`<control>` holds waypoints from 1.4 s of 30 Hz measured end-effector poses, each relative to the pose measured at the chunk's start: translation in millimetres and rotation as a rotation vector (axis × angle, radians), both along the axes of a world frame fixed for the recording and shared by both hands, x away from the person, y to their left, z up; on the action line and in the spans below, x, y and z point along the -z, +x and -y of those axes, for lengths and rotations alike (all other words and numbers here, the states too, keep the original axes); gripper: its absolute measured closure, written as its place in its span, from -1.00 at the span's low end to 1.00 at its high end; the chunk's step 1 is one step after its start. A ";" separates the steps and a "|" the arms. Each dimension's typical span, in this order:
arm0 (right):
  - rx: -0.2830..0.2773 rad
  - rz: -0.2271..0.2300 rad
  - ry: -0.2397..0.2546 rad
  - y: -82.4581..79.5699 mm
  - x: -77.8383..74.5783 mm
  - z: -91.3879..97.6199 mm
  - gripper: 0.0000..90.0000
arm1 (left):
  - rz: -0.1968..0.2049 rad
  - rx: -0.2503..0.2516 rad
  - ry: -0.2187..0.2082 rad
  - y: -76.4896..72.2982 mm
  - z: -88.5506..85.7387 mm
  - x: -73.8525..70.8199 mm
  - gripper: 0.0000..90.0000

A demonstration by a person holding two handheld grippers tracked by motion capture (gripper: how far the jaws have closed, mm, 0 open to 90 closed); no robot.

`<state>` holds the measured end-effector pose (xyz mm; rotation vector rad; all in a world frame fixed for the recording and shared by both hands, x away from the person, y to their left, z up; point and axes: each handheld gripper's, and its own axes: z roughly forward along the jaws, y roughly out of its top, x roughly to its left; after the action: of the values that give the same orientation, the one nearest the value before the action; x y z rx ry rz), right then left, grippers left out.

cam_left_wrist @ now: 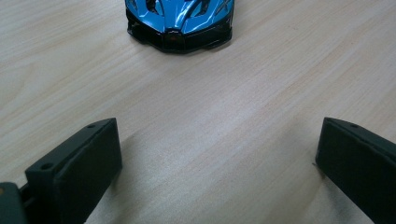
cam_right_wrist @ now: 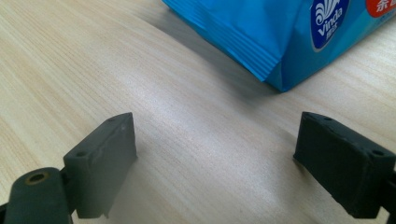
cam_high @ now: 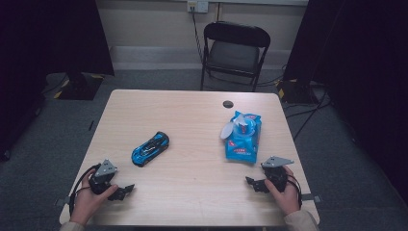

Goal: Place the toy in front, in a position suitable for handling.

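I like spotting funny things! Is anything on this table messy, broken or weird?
One thing: the blue Vinda wipes pack lies with its white flap peeled open, so the wipes could dry out. The blue toy car sits on its wheels, just angled across the table. Nothing looks spilled or broken.

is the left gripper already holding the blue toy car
No, the left gripper has its jaws wide apart over bare table, and the blue toy car sits untouched ahead of them.
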<state>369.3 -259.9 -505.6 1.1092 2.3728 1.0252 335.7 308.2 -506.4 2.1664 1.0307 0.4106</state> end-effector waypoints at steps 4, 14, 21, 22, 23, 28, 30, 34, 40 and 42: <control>0.000 0.000 0.001 0.0 0.1 0.0 -0.74 | -0.007 -0.001 0.006 0.8 0.7 -0.8 -1.00; -0.001 0.000 0.001 -0.1 0.1 0.0 -0.74 | -0.032 0.004 0.006 2.9 4.5 -8.0 -0.70; -0.001 0.000 0.001 -0.1 0.1 0.0 -0.74 | -0.095 -0.017 -0.023 9.5 6.5 -12.5 -0.65; -0.001 0.000 0.001 -0.1 0.1 0.0 -0.74 | -0.095 -0.017 -0.023 9.5 6.5 -12.5 -0.65; -0.001 0.000 0.001 -0.1 0.1 0.0 -0.74 | -0.106 -0.023 -0.028 12.9 8.0 -13.4 -0.65; -0.001 0.000 0.001 -0.1 0.1 0.0 -0.74 | -0.121 -0.042 -0.034 21.5 11.5 -17.8 -0.65; -0.001 0.000 0.001 -0.2 0.0 0.0 -0.74 | -0.124 -0.047 -0.037 25.5 11.8 -19.5 -0.65; -0.001 0.000 0.001 -0.1 0.1 0.0 -0.74 | -0.118 -0.043 -0.038 32.9 15.2 -23.1 -0.64; -0.001 0.000 0.001 -0.1 0.0 0.0 -0.74 | -0.089 -0.038 -0.033 43.5 19.7 -28.1 -0.62; -0.001 0.000 0.001 -0.1 0.1 0.0 -0.74 | -0.080 -0.039 -0.032 46.8 20.1 -29.2 -0.62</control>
<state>369.2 -259.9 -505.6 1.1082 2.3734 1.0267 382.5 288.1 -477.2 2.1521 1.1173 0.3259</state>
